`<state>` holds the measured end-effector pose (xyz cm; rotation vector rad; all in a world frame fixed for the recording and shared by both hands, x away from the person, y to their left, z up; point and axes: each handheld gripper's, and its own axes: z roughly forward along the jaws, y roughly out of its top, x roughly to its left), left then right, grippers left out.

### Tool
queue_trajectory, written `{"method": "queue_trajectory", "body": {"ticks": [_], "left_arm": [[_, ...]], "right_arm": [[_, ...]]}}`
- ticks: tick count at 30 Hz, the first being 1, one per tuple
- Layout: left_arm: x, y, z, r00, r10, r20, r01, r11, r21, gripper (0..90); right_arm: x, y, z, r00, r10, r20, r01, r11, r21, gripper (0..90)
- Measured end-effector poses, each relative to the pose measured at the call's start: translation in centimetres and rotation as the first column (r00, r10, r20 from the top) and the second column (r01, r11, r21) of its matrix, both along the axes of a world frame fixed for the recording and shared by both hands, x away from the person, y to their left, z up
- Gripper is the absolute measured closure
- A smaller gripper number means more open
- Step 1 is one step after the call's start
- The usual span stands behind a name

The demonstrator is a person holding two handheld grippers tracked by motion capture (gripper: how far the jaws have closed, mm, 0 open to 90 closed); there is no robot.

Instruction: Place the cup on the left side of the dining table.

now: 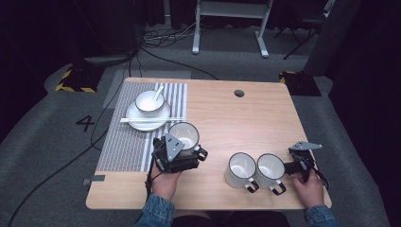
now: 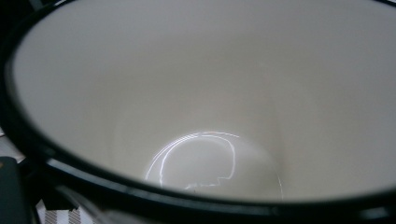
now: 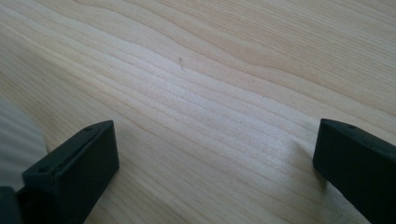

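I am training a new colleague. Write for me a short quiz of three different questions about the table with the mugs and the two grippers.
1. True or false: the right gripper has its jaws closed on a mug.
2. How many white mugs are in the high view? A) two B) three C) four
3. Fill in: the chopsticks lie across the ____, under the bowl with the spoon.

Key
1. False. The jaws stand wide apart over bare table, beside the right mug of the pair.
2. B. One mug is at the left gripper; two stand side by side, including the left mug of the pair.
3. plate.
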<state>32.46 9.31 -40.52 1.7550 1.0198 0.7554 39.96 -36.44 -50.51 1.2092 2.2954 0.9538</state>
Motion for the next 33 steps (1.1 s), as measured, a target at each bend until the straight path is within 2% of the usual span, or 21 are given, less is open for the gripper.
{"method": "queue_trajectory", "body": {"ticks": [4, 9, 14, 16, 21, 23, 26, 28, 33], "left_arm": [[0.9, 0.9, 0.0, 0.9997, 0.022, 0.0, -0.022, 0.9995, -0.024, 3.2], [1.7, 2.2, 0.4, 0.9983, 0.058, 0.007, -0.058, 0.998, -0.025, 3.3], [2.9, 3.6, 0.9, 0.9946, 0.1, 0.027, -0.099, 0.9938, -0.051, 3.3], [3.3, 4.0, 0.9, 0.9934, 0.113, 0.021, -0.112, 0.9922, -0.055, 3.3], [4.1, 4.5, 0.8, 0.9908, 0.135, 0.012, -0.134, 0.9893, -0.058, 3.3], [4.5, 4.7, 0.6, 0.9894, 0.145, 0.014, -0.144, 0.9886, -0.046, 3.3], [5.2, 5.0, 0.1, 0.9913, 0.132, 0.01, -0.13, 0.9886, -0.075, 3.3], [5.6, 5.1, -0.1, 0.9905, 0.137, 0.016, -0.135, 0.9879, -0.076, 3.3], [7.0, 4.9, -0.9, 0.9817, 0.187, 0.036, -0.185, 0.9814, -0.051, 3.2]], "right_arm": [[0.0, 0.0, 0.0, 1.0, 0.0, 0.0, 0.0, 1.0, 0.0, 0.3], [0.0, 0.0, 0.0, 1.0, 0.0, 0.0, 0.0, 1.0, 0.0, 0.3], [0.0, 0.0, 0.0, 1.0, -0.002, -0.001, 0.002, 1.0, 0.0, 0.3], [0.0, 0.0, 0.0, 1.0, -0.002, -0.001, 0.002, 1.0, 0.001, 0.3], [0.0, 0.0, 0.0, 1.0, -0.002, -0.001, 0.002, 1.0, 0.001, 0.3], [0.0, 0.0, 0.0, 1.0, -0.002, -0.001, 0.002, 1.0, 0.001, 0.3], [0.0, 0.0, 0.0, 1.0, -0.002, -0.001, 0.002, 1.0, 0.0, 0.3], [0.0, 0.0, 0.0, 1.0, -0.002, -0.001, 0.002, 1.0, 0.001, 0.3], [0.0, 0.0, 0.0, 1.0, -0.002, -0.001, 0.002, 1.0, 0.0, 0.4]]}}
